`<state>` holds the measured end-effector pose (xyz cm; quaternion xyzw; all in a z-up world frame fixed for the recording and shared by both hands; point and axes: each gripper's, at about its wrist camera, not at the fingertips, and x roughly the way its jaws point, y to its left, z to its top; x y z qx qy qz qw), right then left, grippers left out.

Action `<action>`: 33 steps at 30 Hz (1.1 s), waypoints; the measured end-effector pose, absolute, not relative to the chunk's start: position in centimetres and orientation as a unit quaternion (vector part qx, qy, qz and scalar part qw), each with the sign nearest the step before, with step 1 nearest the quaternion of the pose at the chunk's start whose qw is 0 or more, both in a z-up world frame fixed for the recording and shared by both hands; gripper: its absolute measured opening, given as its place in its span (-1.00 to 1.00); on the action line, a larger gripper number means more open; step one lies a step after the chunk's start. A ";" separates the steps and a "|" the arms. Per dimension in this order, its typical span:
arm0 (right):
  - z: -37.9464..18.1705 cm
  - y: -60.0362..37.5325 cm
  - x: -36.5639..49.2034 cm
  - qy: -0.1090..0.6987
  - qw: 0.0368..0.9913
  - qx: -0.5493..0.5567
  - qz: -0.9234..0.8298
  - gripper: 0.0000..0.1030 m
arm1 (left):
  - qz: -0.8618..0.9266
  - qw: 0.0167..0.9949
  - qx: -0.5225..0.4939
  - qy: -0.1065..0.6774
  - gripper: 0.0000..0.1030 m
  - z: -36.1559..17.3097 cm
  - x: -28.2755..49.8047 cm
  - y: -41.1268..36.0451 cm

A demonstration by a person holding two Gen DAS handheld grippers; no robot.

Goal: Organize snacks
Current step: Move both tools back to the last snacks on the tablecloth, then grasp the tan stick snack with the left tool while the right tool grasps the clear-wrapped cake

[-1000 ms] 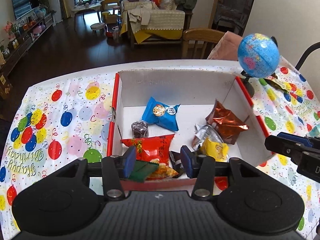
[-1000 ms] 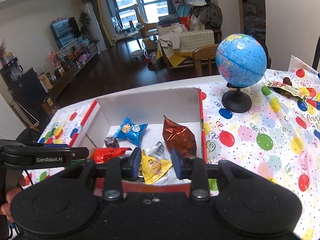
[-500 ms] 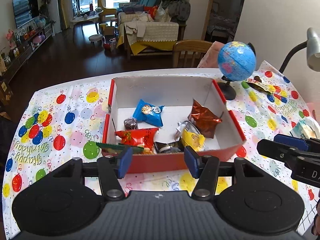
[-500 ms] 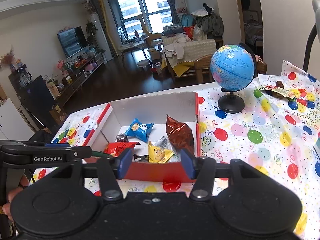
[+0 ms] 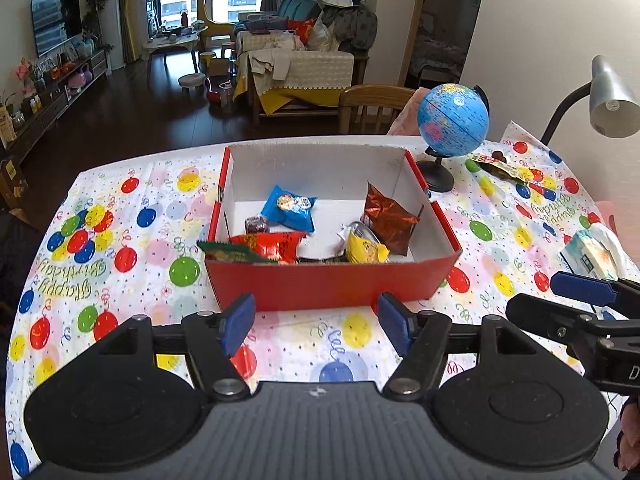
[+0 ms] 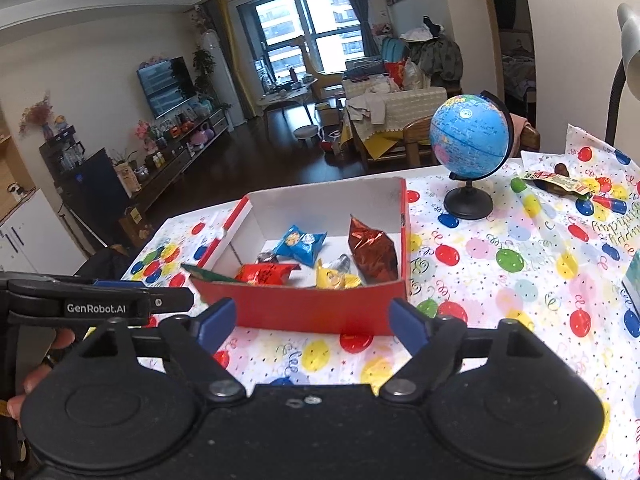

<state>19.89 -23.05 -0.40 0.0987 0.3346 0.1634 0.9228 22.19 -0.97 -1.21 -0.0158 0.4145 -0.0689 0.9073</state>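
A red cardboard box [image 5: 332, 280] [image 6: 304, 308] stands on the balloon tablecloth. It holds several snacks: a blue packet [image 5: 290, 208], a red packet [image 5: 272, 246], a green packet [image 5: 228, 252] hanging over the front left rim, a yellow packet [image 5: 366, 248] and a copper foil bag [image 5: 386, 218] [image 6: 372, 252]. My left gripper [image 5: 318, 324] is open and empty, in front of the box. My right gripper [image 6: 310, 322] is open and empty, also in front of the box. One more snack packet [image 6: 554, 180] [image 5: 500, 164] lies at the far right, behind the globe.
A blue globe [image 5: 452, 124] [image 6: 470, 148] on a black stand is right of the box. A grey desk lamp [image 5: 608, 100] stands at the right edge. A tissue pack [image 5: 592, 252] lies near the right gripper. A wooden chair [image 5: 376, 108] is behind the table.
Both grippers let go of their packets (left the green, right the yellow) inside the box, opened wide and drew back from it.
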 end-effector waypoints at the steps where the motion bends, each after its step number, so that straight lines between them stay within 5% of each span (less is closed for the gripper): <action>1: -0.5 -23.1 19.6 0.335 0.922 0.099 0.166 0.68 | -0.070 0.907 -0.017 0.415 0.45 -1.3 21.9 -1.0; 16: -4.1 -23.3 17.0 0.375 0.905 0.105 0.170 0.88 | -0.091 0.892 -0.048 0.440 0.93 -4.9 18.3 0.0; 33: -10.5 -21.6 16.3 0.441 0.879 0.095 0.154 0.87 | -0.086 0.863 0.016 0.497 0.93 -11.6 16.0 -0.3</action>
